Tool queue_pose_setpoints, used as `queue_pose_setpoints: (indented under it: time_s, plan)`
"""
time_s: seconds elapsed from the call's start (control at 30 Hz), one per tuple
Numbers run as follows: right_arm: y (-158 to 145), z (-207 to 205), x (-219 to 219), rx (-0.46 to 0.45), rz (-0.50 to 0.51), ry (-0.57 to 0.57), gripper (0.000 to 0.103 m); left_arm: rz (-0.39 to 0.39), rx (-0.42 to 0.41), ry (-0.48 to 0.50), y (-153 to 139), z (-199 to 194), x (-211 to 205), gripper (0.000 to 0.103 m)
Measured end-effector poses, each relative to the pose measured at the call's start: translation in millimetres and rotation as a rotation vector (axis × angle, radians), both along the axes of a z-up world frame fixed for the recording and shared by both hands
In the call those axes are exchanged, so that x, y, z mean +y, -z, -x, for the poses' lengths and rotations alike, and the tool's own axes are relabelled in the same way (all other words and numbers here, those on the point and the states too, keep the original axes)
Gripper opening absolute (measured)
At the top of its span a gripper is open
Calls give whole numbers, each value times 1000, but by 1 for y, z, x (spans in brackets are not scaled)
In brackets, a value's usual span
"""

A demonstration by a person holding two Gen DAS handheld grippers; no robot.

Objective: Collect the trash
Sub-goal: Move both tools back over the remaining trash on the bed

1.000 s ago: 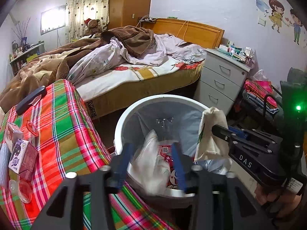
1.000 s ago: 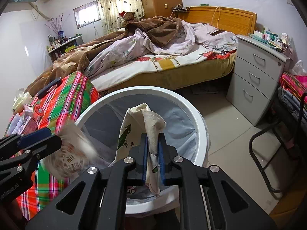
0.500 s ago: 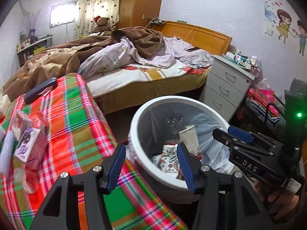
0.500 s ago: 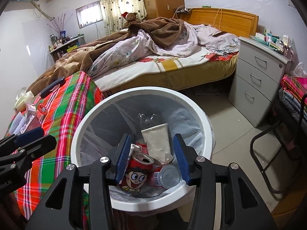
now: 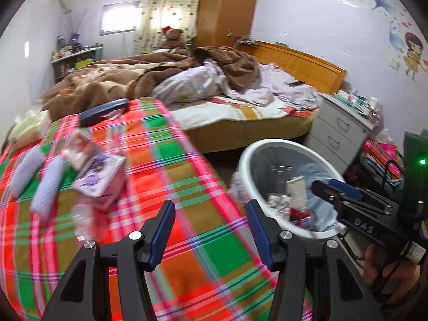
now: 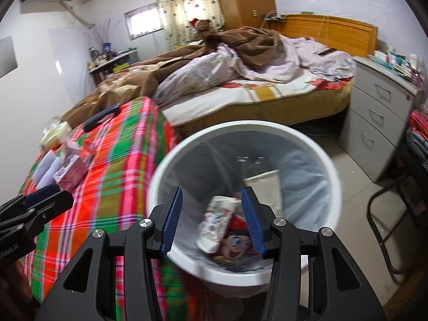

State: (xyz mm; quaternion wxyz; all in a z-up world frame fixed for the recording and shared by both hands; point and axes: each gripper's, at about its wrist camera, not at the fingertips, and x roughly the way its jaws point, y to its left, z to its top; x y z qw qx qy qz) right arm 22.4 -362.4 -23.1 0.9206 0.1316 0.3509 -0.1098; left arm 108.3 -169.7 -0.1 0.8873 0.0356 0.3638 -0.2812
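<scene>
I am holding my left gripper (image 5: 211,230) spread wide and gripping nothing, over the plaid cloth (image 5: 187,176). Ahead to its left a purple-and-pink box (image 5: 100,179) is lying on that cloth; to its right the white trash bin (image 5: 248,165) is standing beside the table. My right gripper (image 6: 211,220) is gaping too, nothing between its pads, hovering above the bin (image 6: 331,176), where a white wrapper (image 6: 264,187) and printed packets (image 6: 218,220) are lying.
</scene>
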Motion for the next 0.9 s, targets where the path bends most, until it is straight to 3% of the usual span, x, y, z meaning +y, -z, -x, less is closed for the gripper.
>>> queue_pose_setpoints:
  time_s: [0.4,0.9]
  plan:
    - [-1,-22,57,-11,2,-138,47,45,6,-216,-1,-23,98,55]
    - [-1,-66,116,18,17,-261,47,32,42,-349,9,-67,177,55]
